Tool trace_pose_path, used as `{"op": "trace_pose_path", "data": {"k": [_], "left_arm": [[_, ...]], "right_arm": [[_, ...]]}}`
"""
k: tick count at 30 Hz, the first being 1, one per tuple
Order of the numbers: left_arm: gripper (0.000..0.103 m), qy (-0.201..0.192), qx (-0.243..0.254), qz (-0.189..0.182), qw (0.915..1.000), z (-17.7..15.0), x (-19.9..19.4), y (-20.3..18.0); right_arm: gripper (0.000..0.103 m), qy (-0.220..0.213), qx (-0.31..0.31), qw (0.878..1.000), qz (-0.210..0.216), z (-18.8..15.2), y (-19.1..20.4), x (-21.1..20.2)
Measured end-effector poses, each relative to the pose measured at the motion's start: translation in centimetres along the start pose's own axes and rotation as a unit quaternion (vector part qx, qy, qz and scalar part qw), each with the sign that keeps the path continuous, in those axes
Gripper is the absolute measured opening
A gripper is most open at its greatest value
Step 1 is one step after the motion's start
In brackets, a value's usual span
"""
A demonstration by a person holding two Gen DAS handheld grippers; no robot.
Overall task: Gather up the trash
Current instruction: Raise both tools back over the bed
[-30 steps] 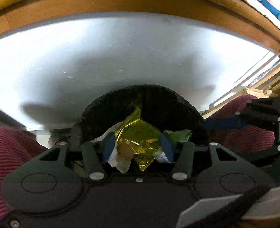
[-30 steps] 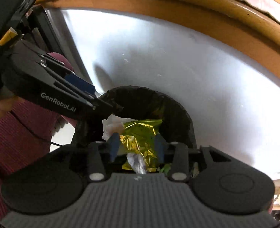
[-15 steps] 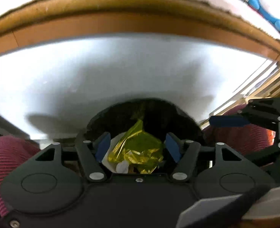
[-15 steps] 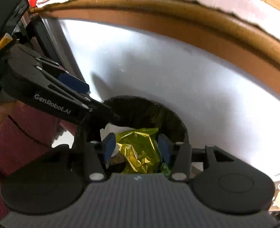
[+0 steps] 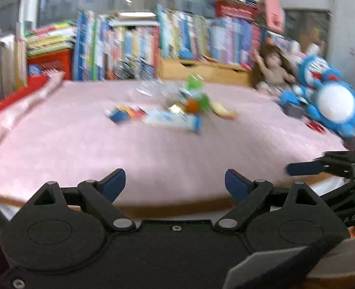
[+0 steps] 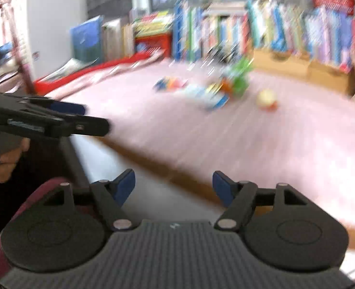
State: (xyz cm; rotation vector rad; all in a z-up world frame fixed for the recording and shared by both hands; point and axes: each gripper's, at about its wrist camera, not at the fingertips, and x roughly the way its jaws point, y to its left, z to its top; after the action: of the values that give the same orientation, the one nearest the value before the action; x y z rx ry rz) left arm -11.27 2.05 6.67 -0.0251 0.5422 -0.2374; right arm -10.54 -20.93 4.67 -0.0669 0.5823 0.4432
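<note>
Both claws, the left black two-finger gripper (image 5: 175, 180) and right black two-finger gripper (image 6: 174, 184), are spread and empty, aimed at the blurred colourful wrapper litter (image 5: 170, 116) at twelve o'clock on the pink quilted bedspread (image 5: 81, 144), probably lining up a pick

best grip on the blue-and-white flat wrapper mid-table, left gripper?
Judgement only, the frame is blurred: the blue-and-white wrapper lies flat and long across the pink tablecloth. Bring the open left gripper down from above and pinch its near long edge.
</note>
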Motion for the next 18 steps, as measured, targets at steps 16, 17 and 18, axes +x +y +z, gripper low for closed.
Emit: {"op": "trace_pose_path", "data": {"k": [16,17,18], "left_arm": [[0.089,0.019,-0.152,0.054,0.9867,8.3,15.0,9.1],[0.089,0.024,-0.158,0.052,0.9858,8.6,15.9,9.3],[0.089,0.028,-0.166,0.054,0.9842,8.9,17.0,9.6]], "right_arm": [[0.085,-0.043,0.094,0.991,-0.086,8.6,-9.7,9.5],[0.085,-0.043,0.097,0.991,-0.084,9.1,-10.0,10.4],[0.085,-0.043,0.1,0.991,-0.083,9.5,-10.1,11.2]]}}
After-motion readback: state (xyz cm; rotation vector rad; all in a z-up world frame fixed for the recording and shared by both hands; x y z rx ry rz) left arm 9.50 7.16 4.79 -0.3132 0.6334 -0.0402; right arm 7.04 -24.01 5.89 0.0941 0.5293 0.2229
